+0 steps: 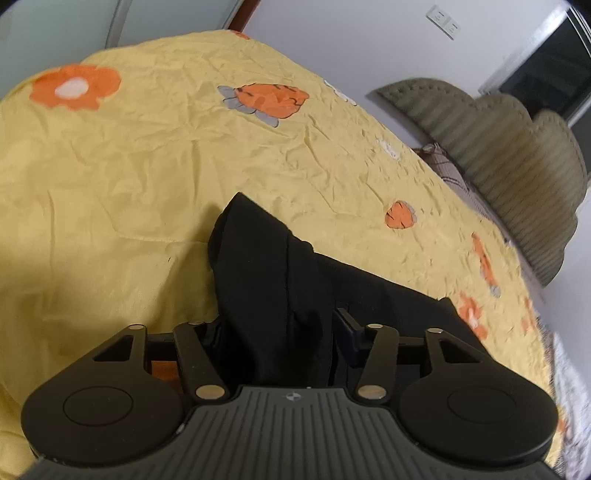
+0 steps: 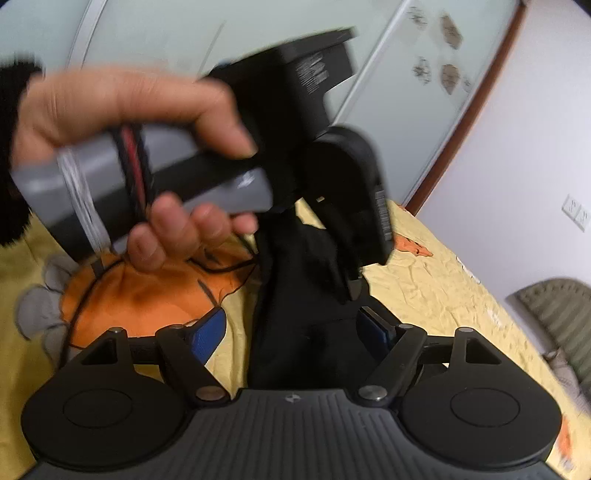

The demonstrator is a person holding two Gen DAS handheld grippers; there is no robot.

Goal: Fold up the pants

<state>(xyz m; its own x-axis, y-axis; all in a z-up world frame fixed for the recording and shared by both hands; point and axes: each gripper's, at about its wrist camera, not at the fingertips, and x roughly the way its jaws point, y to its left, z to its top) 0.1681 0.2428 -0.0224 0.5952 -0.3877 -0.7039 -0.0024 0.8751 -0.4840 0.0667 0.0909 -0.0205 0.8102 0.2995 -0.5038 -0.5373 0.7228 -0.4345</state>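
Observation:
Black pants (image 1: 280, 266) lie bunched on a yellow bedspread (image 1: 129, 155) with orange prints. My left gripper (image 1: 277, 325) has pants fabric between its fingers; they stand fairly wide, and the fabric hides the tips. In the right wrist view the pants (image 2: 295, 295) hang between my right gripper's (image 2: 291, 328) blue-padded fingers (image 2: 207, 332), which stand apart around the cloth. The person's hand (image 2: 129, 110) holds the left gripper's handle just above and ahead; that gripper also has cloth in its jaws.
A grey-green padded headboard (image 1: 509, 155) stands at the right with a checked pillow (image 1: 447, 170) below it. White wall with sockets (image 1: 443, 20) behind. Glass wardrobe doors (image 2: 221, 22) stand at the far side. A thin black cable (image 2: 92, 288) trails over the bedspread.

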